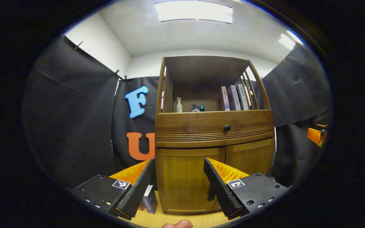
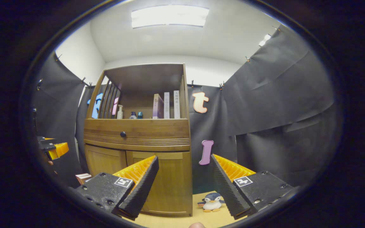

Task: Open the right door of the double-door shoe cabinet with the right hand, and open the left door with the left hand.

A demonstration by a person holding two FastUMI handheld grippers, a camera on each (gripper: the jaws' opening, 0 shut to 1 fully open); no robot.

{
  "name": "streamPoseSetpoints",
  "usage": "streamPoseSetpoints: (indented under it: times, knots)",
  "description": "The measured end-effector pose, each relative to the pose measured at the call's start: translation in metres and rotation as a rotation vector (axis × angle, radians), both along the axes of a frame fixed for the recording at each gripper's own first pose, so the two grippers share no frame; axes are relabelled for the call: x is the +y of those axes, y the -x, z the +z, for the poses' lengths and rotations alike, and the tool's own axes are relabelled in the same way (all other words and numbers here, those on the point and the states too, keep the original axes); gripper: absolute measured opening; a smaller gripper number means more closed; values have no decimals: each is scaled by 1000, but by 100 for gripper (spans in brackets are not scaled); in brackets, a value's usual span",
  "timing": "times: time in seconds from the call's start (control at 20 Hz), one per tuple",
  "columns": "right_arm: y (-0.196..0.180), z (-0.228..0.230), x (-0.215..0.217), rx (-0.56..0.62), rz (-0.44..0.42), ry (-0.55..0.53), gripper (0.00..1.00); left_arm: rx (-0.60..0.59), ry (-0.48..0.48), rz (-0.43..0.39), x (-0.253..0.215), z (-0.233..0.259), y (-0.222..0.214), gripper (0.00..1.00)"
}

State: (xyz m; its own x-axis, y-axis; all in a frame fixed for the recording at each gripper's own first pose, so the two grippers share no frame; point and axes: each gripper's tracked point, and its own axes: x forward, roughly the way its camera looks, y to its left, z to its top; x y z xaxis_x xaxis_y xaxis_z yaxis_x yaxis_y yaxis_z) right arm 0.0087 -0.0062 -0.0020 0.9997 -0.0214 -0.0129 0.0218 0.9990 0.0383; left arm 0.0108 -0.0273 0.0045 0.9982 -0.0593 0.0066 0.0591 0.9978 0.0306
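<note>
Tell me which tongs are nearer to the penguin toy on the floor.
Right. The right tongs hang open just above the penguin toy, beside the cabinet's right door. The left tongs face the left door.

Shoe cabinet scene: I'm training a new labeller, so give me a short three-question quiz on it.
1. True or false: both lower doors of the shoe cabinet are shut.
2. What lies on the floor right of the cabinet in the right gripper view? A) penguin plush B) shoe C) cup
3. Fill in: the left gripper stands ____, holding nothing.

Key:
1. True: left door and right door are closed.
2. A, the penguin plush.
3. Open, as is the right gripper.
</note>
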Motion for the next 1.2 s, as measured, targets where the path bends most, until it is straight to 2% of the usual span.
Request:
streamPoseSetpoints:
  times: [0.05,0.1,0.15,0.2,0.3,0.35,0.4,0.45,0.5,0.55,0.6,0.65,0.7,0.75,0.8,0.85,0.9,1.1,1.15,1.2]
  knots:
    - [-1,-1,5,-2,-1,12,99,-2,1,-5,3,0,-3,100]
    - [-2,-3,10,1,-2,22,99,0,2,-8,7,-1,-5,95]
    - [-4,-6,14,9,-5,30,99,5,-1,-13,10,-4,-8,95]
    - [-3,-10,19,17,-7,33,99,5,-4,-18,13,-5,-11,100]
    - [-5,-14,26,34,-10,31,99,6,-4,-36,15,-8,-16,100]
    - [-6,-15,30,39,-11,30,100,10,-4,-38,17,-10,-17,95]
    - [-7,-17,33,41,-11,30,100,13,-4,-33,21,-12,-20,100]
    - [-9,-19,34,44,-13,32,100,15,1,-35,22,-14,-22,95]
    - [-10,-21,37,48,-11,35,100,17,9,-40,22,-16,-23,100]
    - [-12,-24,41,54,-7,37,100,19,14,-46,22,-19,-24,100]
    - [-14,-29,45,61,-2,38,100,22,14,-48,22,-22,-24,95]
    - [-16,-33,49,68,3,38,100,25,11,-52,22,-24,-25,100]
    - [-19,-41,53,80,7,38,100,26,7,-54,23,-27,-25,100]
    - [-24,-50,59,93,16,37,100,30,3,-52,24,-29,-25,95]
    - [-27,-60,64,108,26,38,100,30,3,-47,25,-31,-26,100]
    - [-31,-69,70,119,39,39,100,33,4,-47,26,-34,-27,95]
    - [-36,-80,74,132,45,38,100,38,7,-48,26,-37,-28,95]
    - [-57,-130,104,222,110,-4,100,56,-4,-33,36,-50,-30,95]
    - [-63,-139,112,237,131,-19,100,59,-11,-29,38,-51,-31,100]
    - [-69,-152,118,252,146,-27,100,59,-18,-24,40,-52,-32,100]
